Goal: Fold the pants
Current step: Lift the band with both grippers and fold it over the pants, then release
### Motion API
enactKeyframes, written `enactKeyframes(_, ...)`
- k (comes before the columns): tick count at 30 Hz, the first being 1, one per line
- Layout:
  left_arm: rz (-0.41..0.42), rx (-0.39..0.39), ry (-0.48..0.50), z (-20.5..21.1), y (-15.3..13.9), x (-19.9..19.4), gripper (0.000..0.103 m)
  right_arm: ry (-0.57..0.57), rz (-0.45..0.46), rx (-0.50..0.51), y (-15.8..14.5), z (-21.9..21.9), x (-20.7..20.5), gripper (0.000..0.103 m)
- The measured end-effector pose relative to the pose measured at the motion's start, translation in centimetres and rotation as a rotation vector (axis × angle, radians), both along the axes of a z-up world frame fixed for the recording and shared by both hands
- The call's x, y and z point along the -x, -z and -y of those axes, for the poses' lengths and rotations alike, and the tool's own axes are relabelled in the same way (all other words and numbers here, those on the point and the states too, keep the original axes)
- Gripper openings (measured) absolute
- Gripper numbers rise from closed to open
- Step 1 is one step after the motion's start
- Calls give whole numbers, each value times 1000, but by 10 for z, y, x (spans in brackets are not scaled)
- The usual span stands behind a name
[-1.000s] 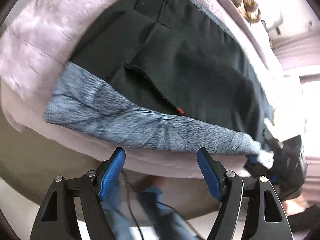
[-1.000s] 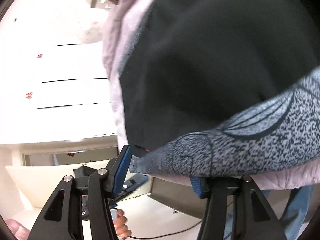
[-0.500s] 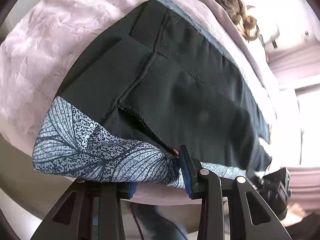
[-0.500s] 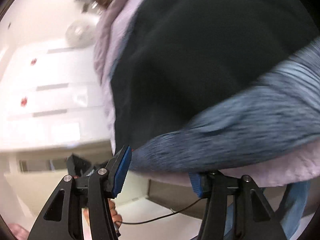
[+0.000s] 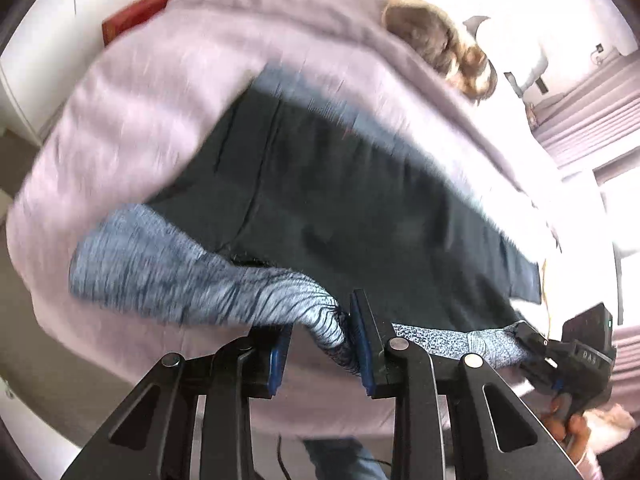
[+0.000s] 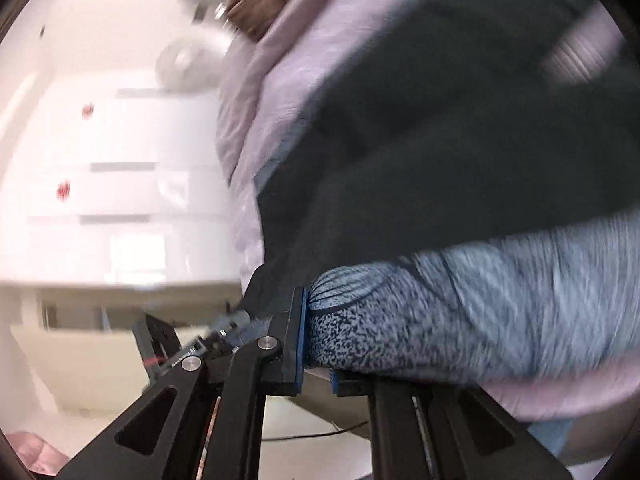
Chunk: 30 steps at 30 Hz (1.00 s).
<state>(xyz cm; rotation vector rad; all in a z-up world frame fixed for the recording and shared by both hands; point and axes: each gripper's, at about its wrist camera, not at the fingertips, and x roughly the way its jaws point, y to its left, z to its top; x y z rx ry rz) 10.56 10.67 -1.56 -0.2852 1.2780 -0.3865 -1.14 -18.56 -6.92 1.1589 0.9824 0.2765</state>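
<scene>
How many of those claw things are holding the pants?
2. The left claw pinches the patterned waistband of the pants near its middle; the right claw pinches the waistband's end, also seen far right in the left view.

The pants (image 5: 360, 200) are matt dark cloth, smooth in weave, with stitched seams; their waistband (image 5: 192, 280) is a speckled blue-grey knit printed with dark leaf lines, also matt. Beneath them the blanket (image 5: 140, 112) is soft lilac cloth with a quilted, slightly puckered surface. The left tongs (image 5: 320, 344) and right tongs (image 6: 316, 340) are black matt plastic, set with shiny round metal screws (image 5: 398, 344), and their fingers (image 5: 364, 344) carry blue pads of ribbed, rubbery look. The pads press into the knit.
</scene>
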Motion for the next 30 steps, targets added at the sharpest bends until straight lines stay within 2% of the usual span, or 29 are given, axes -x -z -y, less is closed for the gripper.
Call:
enactKeyframes(3, 63, -5, -12, 18, -12, -36, 32, -104, -17, 10, -14, 21, -61, 10)
enactKeyframes(4, 86, -19, -13, 26, -13, -51, 43, -135, -20, 12, -14, 29, -79, 10)
enactKeyframes(5, 119, -52, -26, 32, -12, -66, 60, -162, -30, 20, -12, 37, -100, 10)
enactKeyframes(7, 185, -101, -59, 42, -1, -100, 70, -191, -46, 34, -3, 54, -137, 11)
enactKeyframes(11, 173, -170, -72, 62, 49, -155, 70, -206, -117, 44, 44, 77, -197, 14)
enactKeyframes(14, 149, -277, -85, 76, 90, -186, 71, -209, -170, 73, 84, 81, -238, 15)
enactKeyframes(16, 146, -305, -109, 76, 95, -195, 73, -184, -177, 23, 97, 86, -243, 16)
enactKeyframes(17, 143, -294, -127, 73, 90, -198, 73, -172, -175, -16, 99, 89, -241, 21)
enactKeyframes(19, 162, -279, -170, 62, 69, -194, 72, -181, -133, -45, 86, 90, -231, 47)
enactKeyframes(20, 171, -283, -177, 58, 59, -191, 72, -198, -108, -30, 74, 90, -223, 73)
enactKeyframes(21, 179, -293, -168, 56, 50, -186, 72, -217, -86, -10, 62, 88, -216, 79)
enactKeyframes(23, 180, -318, -118, 62, 42, -176, 73, -253, -29, 46, 39, 80, -200, 76)
enactKeyframes(25, 157, -319, -64, 76, 49, -168, 73, -277, -2, 95, 25, 70, -193, 58)
enactKeyframes(26, 145, -325, -41, 84, 56, -164, 73, -293, -9, 132, 27, 66, -194, 49)
enactKeyframes(29, 127, -368, 2, 117, 83, -165, 73, -300, -67, 209, 48, 58, -215, 45)
enactKeyframes(30, 137, -406, 4, 128, 92, -171, 73, -290, -70, 235, 53, 59, -221, 42)
